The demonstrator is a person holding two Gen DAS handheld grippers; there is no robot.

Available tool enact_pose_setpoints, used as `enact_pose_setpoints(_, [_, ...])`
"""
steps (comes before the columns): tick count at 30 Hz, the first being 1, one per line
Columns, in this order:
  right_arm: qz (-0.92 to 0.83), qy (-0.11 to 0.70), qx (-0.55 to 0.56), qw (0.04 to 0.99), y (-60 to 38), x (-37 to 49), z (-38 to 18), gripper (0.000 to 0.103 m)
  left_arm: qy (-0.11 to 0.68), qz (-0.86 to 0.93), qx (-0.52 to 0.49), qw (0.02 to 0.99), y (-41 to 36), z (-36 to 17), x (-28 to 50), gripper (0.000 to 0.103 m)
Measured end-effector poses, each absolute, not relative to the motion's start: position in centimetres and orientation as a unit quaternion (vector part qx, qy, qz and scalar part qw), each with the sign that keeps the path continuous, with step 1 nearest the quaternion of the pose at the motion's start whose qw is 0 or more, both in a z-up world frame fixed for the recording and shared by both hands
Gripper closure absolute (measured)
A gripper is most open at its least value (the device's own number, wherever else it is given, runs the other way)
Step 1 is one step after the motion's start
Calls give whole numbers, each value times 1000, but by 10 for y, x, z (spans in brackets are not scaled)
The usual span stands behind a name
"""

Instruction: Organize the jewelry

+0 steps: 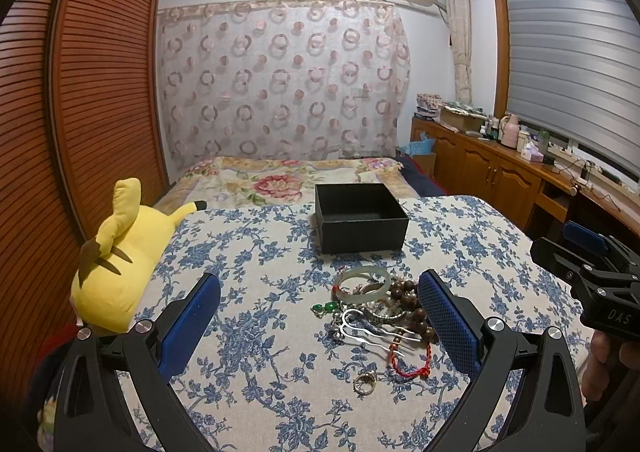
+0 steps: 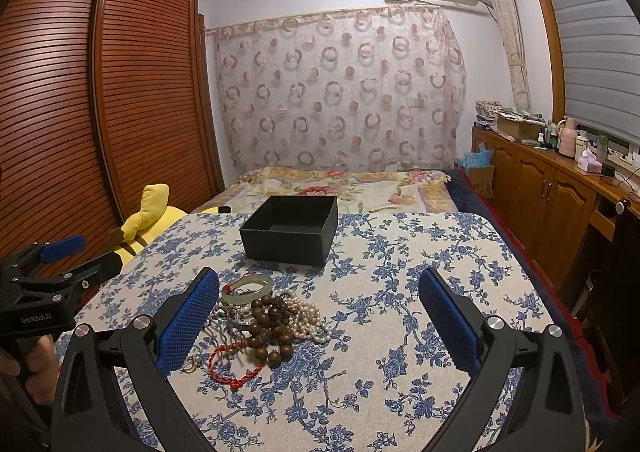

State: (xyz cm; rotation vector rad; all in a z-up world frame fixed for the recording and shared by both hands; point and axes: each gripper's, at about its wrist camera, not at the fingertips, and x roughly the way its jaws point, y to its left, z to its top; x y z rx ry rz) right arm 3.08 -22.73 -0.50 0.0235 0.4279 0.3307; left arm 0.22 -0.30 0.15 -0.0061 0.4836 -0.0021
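In the left wrist view, a blue-padded finger (image 1: 448, 324) covers the right side of the jewelry pile (image 1: 372, 312). The tangled pieces overlap, so individual chains are hard to separate. The yellow plush toy (image 2: 148, 220) is partly hidden behind the desk (image 2: 400, 312) edge in the right wrist view.

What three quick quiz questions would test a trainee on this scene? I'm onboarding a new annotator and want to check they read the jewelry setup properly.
1. True or false: the black box already holds jewelry.
2. Which item lies nearest the box: A) jade bangle, B) red cord bracelet, C) gold ring?
3. What state are the left gripper and right gripper in?

Key
1. False; its visible interior looks empty, and the pile lies on the floral tablecloth.
2. A.
3. Both are open and hold nothing.
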Motion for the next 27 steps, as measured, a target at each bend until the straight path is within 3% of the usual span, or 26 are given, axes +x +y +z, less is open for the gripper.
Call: enact_pose_setpoints(27, [163,211,12,964,-227,30,-2,2,236,-2,-4,972,-10,5,3,8])
